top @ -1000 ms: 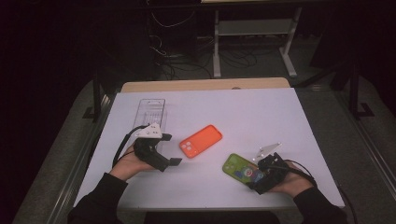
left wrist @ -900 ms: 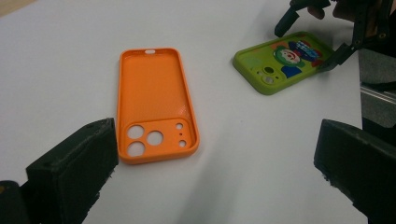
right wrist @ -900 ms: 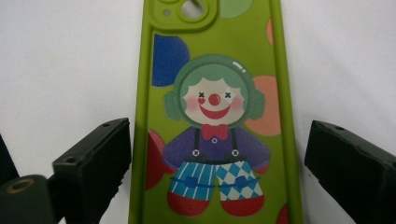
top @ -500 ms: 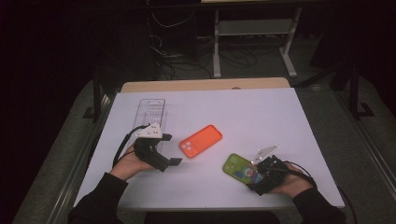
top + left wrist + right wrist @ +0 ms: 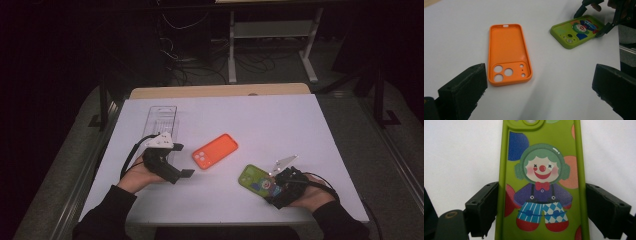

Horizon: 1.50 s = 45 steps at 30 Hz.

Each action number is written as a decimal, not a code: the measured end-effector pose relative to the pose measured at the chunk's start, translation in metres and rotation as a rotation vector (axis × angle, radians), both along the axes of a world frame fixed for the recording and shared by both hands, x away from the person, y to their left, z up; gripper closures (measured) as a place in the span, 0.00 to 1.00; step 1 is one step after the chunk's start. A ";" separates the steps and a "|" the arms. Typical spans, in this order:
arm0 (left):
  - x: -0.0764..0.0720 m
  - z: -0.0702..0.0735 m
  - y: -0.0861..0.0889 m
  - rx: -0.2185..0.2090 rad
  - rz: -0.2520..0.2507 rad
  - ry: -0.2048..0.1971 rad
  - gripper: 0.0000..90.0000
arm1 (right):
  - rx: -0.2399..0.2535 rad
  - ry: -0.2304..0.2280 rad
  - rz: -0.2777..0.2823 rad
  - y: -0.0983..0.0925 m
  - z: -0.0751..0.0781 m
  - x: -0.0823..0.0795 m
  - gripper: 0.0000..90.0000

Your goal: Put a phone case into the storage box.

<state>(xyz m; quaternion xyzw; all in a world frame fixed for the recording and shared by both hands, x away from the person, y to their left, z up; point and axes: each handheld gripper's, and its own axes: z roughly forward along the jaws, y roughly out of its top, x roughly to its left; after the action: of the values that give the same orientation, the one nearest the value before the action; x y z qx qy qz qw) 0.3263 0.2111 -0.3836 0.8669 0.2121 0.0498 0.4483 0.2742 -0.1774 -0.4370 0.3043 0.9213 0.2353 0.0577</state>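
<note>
Here the right gripper (image 5: 272, 187), jaws just closing, clamps the long sides of the green phone case (image 5: 541, 182), which lies clown side up at the table's (image 5: 310, 130) near right. The left gripper (image 5: 182, 160) stands spread and unladen, left of the orange phone case (image 5: 215, 151).
</note>
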 end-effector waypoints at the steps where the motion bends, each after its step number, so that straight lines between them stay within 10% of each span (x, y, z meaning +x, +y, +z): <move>1: 0.001 0.000 0.001 0.008 -0.008 -0.005 0.00 | 0.006 0.000 0.000 0.000 0.000 0.000 0.17; 27: 0.019 0.007 -0.012 -0.014 -0.062 -0.012 0.00 | 0.107 -0.023 0.042 -0.007 0.038 0.045 0.17; 45: 0.035 0.013 -0.040 0.021 -0.155 -0.017 0.00 | 0.089 -0.056 0.222 0.007 0.053 0.080 0.17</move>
<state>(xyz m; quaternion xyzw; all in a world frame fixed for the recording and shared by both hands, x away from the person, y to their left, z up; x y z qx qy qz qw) 0.3614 0.1707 -0.3710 0.8850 0.1400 0.0246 0.4434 0.3547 -0.1701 -0.3841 0.1958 0.9360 0.2892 0.0436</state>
